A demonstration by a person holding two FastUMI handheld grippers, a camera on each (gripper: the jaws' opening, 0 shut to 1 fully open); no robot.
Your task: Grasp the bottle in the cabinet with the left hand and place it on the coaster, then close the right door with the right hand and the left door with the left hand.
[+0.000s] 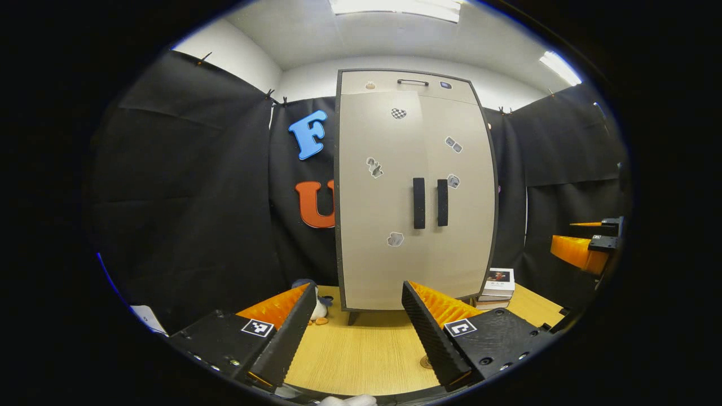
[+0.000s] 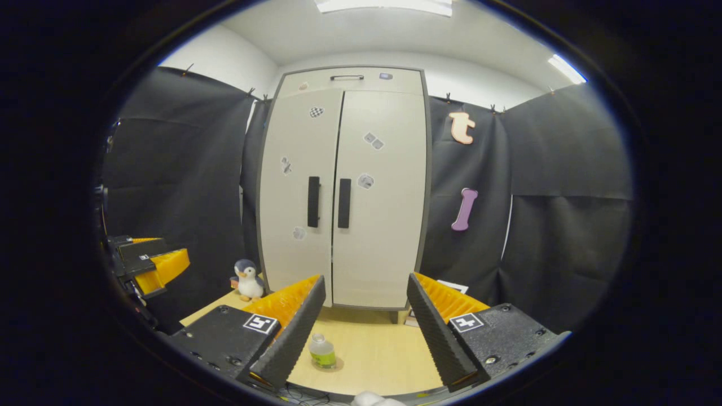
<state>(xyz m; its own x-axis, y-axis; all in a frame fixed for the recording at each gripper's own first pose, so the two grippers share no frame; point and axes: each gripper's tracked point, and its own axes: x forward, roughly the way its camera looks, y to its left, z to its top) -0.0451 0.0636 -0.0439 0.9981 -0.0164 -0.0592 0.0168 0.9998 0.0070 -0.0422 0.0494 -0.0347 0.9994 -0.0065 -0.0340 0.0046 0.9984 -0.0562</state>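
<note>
Between right gripper (image 2: 365,332) fingers, bottle (image 2: 322,351) on table (image 2: 372,349)

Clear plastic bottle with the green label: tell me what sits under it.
A round brown coaster on the light wooden table; only its rim shows, the rest covered by the bottle.

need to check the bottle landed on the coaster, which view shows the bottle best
The right gripper view. There the bottle stands upright on the table, in plain sight between that gripper's fingers. In the left gripper view, only a small round edge that may be the coaster peeks out beside a finger.
</note>
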